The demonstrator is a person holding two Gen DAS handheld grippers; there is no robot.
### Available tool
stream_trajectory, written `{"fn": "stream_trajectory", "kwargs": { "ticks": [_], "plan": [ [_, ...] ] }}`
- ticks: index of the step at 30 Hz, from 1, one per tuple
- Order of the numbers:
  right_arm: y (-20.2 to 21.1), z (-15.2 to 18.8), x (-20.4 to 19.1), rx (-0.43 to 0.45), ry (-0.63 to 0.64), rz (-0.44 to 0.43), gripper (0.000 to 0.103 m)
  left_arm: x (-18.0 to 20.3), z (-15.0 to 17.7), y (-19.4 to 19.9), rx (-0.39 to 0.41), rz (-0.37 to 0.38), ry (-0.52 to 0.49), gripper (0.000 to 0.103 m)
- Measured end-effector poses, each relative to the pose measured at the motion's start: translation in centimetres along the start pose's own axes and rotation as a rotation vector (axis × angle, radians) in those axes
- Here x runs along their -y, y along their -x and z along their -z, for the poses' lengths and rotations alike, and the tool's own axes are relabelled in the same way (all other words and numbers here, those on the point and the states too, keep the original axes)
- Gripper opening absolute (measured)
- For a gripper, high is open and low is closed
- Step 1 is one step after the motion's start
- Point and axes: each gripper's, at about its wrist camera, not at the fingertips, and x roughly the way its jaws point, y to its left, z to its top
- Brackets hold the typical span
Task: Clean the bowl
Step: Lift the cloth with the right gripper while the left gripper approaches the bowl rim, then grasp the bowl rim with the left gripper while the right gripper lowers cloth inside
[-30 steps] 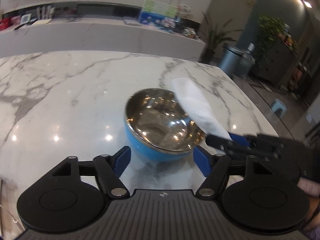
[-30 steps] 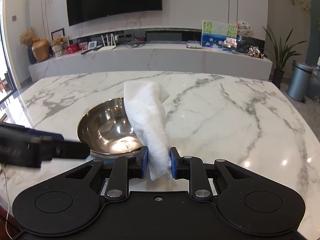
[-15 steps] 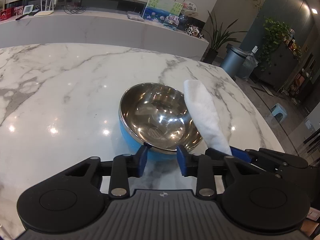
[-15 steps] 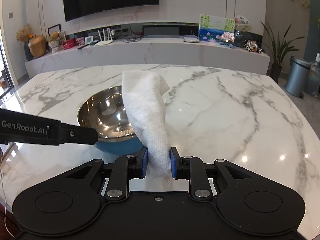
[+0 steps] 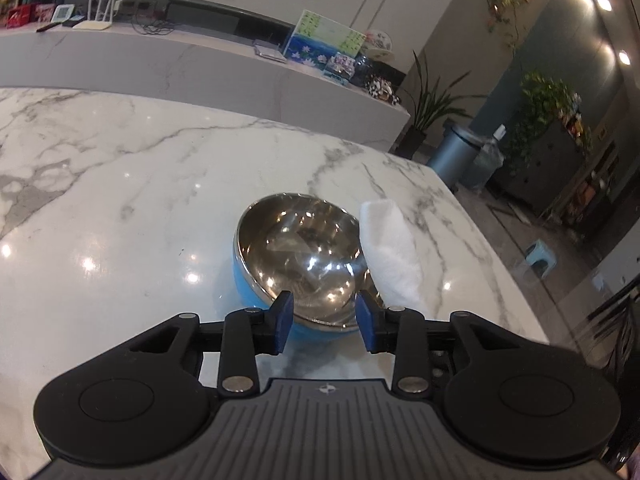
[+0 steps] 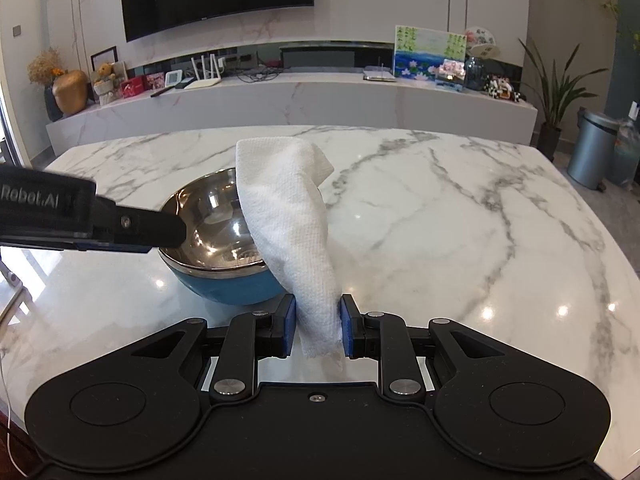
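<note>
Fingers of the left gripper (image 5: 324,322) stand partly parted, straddling the near rim of the bowl (image 5: 298,256); whether their pads actually touch the rim I cannot tell from either view. Fingers of the right gripper (image 6: 318,326) are clenched on the lower end of a white paper towel (image 6: 290,220), whose free end rises and leans over the bowl's right edge. I judge the step in hand to be steadying the bowl before wiping: I would close the left fingers on the rim (steel inside, blue outside, likely slippery) firmly enough that the bowl cannot skate on the polished marble bench (image 6: 460,220), then bring the towel's loose end down into the hollow and sweep around the wall. In the right wrist view the bowl lies ahead and to the left of the right fingers, near but apart, with the left gripper reaching over its left rim.
</note>
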Motion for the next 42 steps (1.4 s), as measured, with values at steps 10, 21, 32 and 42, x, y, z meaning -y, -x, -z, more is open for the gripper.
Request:
{"fn": "stream_trajectory", "kwargs": {
  "ticks": [10,21,32,42],
  "plan": [
    [0.2,0.0,0.0,0.014,0.000,0.001,0.021,-0.2,-0.8,-1.5,-0.002,-0.022,0.016,0.028],
    [1.3,-0.7,-0.9,0.100,0.037,-0.012,0.021,0.6,-0.1,-2.7,-0.047,-0.051,-0.039,0.010],
    [1.4,-0.7,-1.2,0.111,0.075,0.007,0.021,3.1,1.1,-2.2,-0.014,-0.116,-0.248,0.000],
    [1.6,-1.1,-1.8,0.124,0.106,-0.012,0.021,0.8,0.1,-1.6,-0.016,-0.078,-0.065,0.005]
  ]
}}
